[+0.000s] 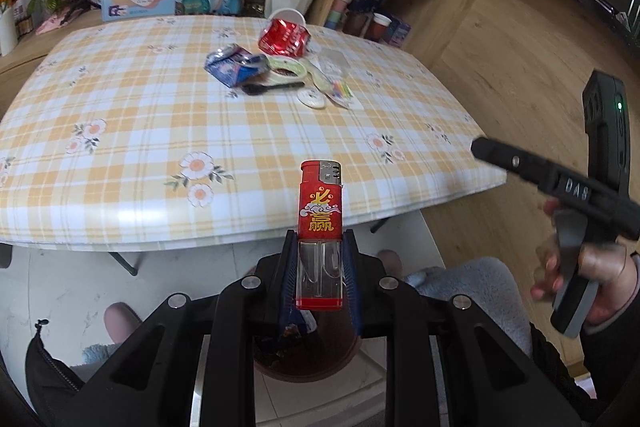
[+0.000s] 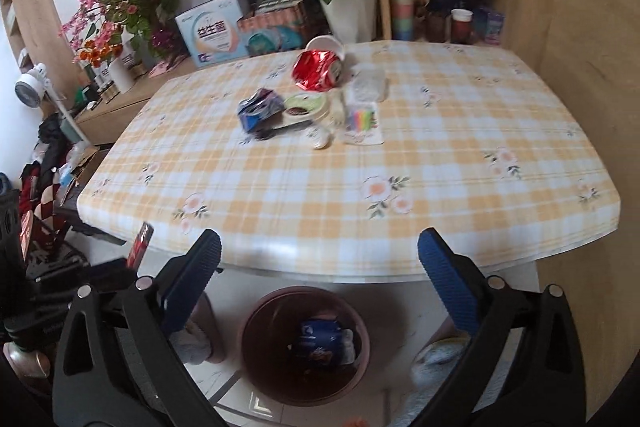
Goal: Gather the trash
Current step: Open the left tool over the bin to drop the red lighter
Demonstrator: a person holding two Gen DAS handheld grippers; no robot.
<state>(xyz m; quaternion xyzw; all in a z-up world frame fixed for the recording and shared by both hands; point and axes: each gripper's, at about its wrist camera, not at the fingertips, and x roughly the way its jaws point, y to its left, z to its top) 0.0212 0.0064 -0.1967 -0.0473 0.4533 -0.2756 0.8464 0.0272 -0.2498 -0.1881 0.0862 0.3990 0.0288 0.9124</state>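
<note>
Left tool pinches a red lighter by its clear lower half, lighter upright between the blue pads, metal top pointing at 12 o'clock, held just off the near edge of the surface. Brown bin on the floor below, at 6 o'clock under the surface edge, with a blue wrapper inside. Right tool spread wide, nothing between its fingers, above the bin. In the left view the right tool sits at 3 o'clock, gripped by a hand. Remaining trash clustered mid-surface toward 12 o'clock: crushed red can, crushed blue can, tape roll, black spoon, white cup on its side behind the red can, small clear packets at 1 o'clock of the tape
</note>
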